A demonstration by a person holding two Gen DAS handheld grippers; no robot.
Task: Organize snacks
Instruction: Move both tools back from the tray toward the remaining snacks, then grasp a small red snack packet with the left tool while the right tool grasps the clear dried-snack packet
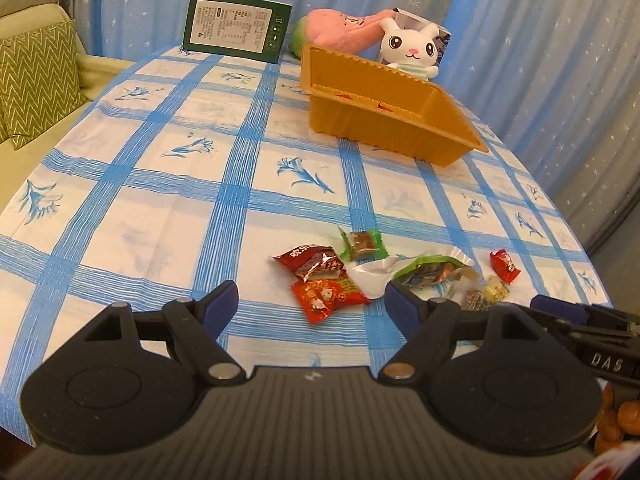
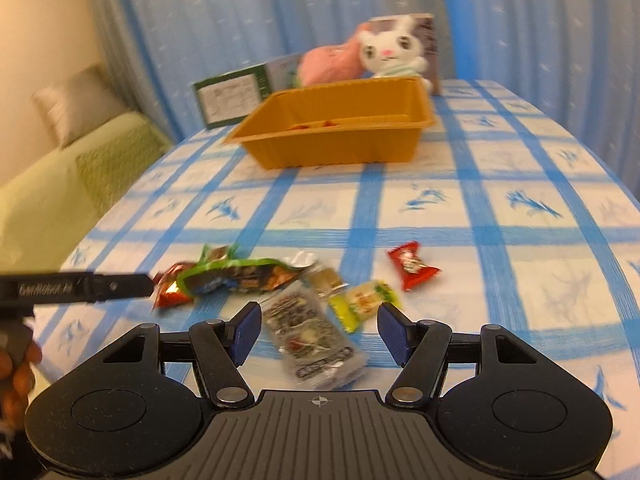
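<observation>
Left tool (image 1: 312, 300) over red packet (image 1: 328, 298), right tool (image 2: 318, 326) over grey packet (image 2: 312, 336)

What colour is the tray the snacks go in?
Orange-tan plastic tray, clearest in the left wrist view.

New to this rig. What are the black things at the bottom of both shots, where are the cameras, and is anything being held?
Each picture comes from a fisheye camera mounted on a hand-held two-finger gripper, looking forward along its fingers. A person carries one in each hand; there is no robot arm. The black shapes at the bottom are those tools: the left gripper and the right gripper, each with blue pads. Both stand open and hold nothing. On the checked tablecloth lies a loose pile of wrapped snacks, with one red candy off to the side. Farther back sit an orange tray, a green box and a white plush rabbit. Something red shows inside the tray, too hidden to identify.
</observation>
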